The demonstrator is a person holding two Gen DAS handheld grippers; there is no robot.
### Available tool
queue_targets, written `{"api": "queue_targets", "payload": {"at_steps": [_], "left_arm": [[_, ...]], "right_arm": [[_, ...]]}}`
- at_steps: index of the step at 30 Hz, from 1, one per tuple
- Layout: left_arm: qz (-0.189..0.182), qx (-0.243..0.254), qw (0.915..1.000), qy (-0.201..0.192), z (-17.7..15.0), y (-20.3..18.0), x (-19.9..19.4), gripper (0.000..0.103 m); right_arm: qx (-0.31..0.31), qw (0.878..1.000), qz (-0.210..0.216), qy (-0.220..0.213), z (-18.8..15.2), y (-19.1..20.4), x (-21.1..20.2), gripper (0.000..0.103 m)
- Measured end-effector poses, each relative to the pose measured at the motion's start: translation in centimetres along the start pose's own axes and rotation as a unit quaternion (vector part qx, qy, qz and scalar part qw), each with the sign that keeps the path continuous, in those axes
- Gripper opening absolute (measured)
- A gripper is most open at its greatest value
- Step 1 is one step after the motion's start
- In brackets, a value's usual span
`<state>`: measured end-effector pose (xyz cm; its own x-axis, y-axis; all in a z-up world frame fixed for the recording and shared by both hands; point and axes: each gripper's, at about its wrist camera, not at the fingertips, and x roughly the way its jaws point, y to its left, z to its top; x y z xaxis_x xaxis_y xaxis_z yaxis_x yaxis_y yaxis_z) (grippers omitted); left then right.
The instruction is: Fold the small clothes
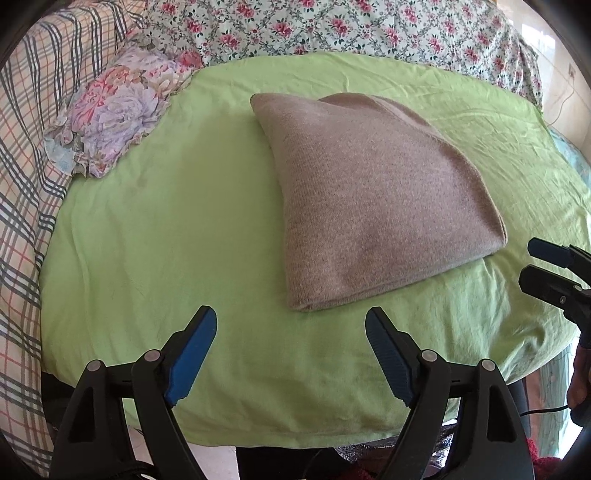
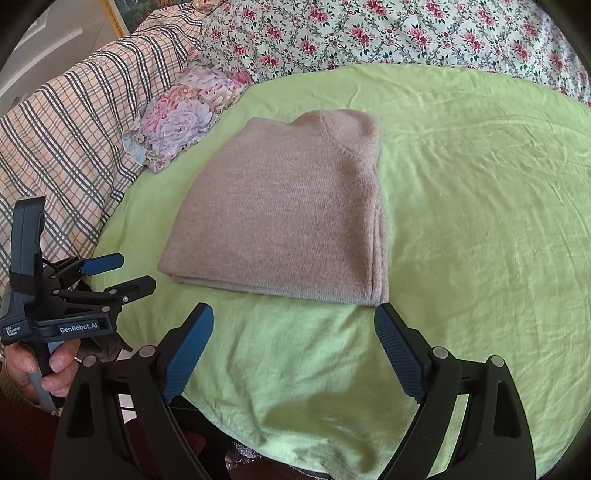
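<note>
A taupe knit sweater [image 1: 373,195] lies folded into a flat rectangle on the green sheet [image 1: 166,221]; it also shows in the right wrist view [image 2: 284,214], neckline at its far end. My left gripper [image 1: 291,328] is open and empty, held above the sheet just short of the sweater's near edge. My right gripper [image 2: 293,325] is open and empty, also just short of the sweater's near edge. The right gripper appears at the right edge of the left wrist view [image 1: 535,264], and the left gripper appears at the left of the right wrist view [image 2: 129,273].
A floral ruffled pillow [image 1: 114,114] lies at the sheet's far left. A plaid quilt [image 1: 26,184] runs along the left and a rose-print cover [image 1: 332,26] across the back. The sheet's near edge [image 1: 258,432] drops off in front of the grippers.
</note>
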<state>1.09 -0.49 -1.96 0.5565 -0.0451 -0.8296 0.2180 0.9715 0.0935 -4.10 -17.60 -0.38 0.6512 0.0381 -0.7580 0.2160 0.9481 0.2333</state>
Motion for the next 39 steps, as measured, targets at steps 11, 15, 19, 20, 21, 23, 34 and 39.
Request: {"api": "queue_targets", "payload": {"at_steps": [11,15,19,20,21,23,34,39], "left_arm": [[0.009,-0.006,0.9997,-0.020,2.5,0.7,0.5,0.087],[0.007,-0.010,0.9996,-0.024,3.4,0.9,0.8,0.087],[0.005,-0.011,0.9997,-0.023,3.9,0.5,1.0,0.088],[0.005,-0.011,0.9997,-0.023,3.9,0.3,1.1,0.088],[0.004,-0.011,0.9997,-0.022,4.0,0.2,1.1,0.089],[0.006,-0.010,0.9997,-0.023,4.2,0.0,1.3,0.089],[0.006,-0.023,0.9993,-0.030,5.4,-0.2,1.4,0.090],[0.007,-0.024,0.9992,-0.032,5.6,-0.4,1.3,0.090]], "right_arm": [[-0.018,1.000,-0.011,-0.005,3.8,-0.2,1.6,0.094],[-0.024,1.000,-0.014,0.004,4.7,-0.1,2.6,0.094],[-0.022,1.000,-0.008,0.010,5.5,0.0,3.5,0.094],[-0.023,1.000,-0.007,0.011,5.6,-0.1,3.7,0.094],[-0.025,1.000,-0.008,0.012,5.8,0.0,3.9,0.094],[-0.026,1.000,-0.008,0.013,6.0,-0.1,4.2,0.094],[-0.016,1.000,-0.014,0.006,6.7,-1.2,4.6,0.095],[-0.009,1.000,-0.015,0.005,6.6,-1.6,4.7,0.095]]}}
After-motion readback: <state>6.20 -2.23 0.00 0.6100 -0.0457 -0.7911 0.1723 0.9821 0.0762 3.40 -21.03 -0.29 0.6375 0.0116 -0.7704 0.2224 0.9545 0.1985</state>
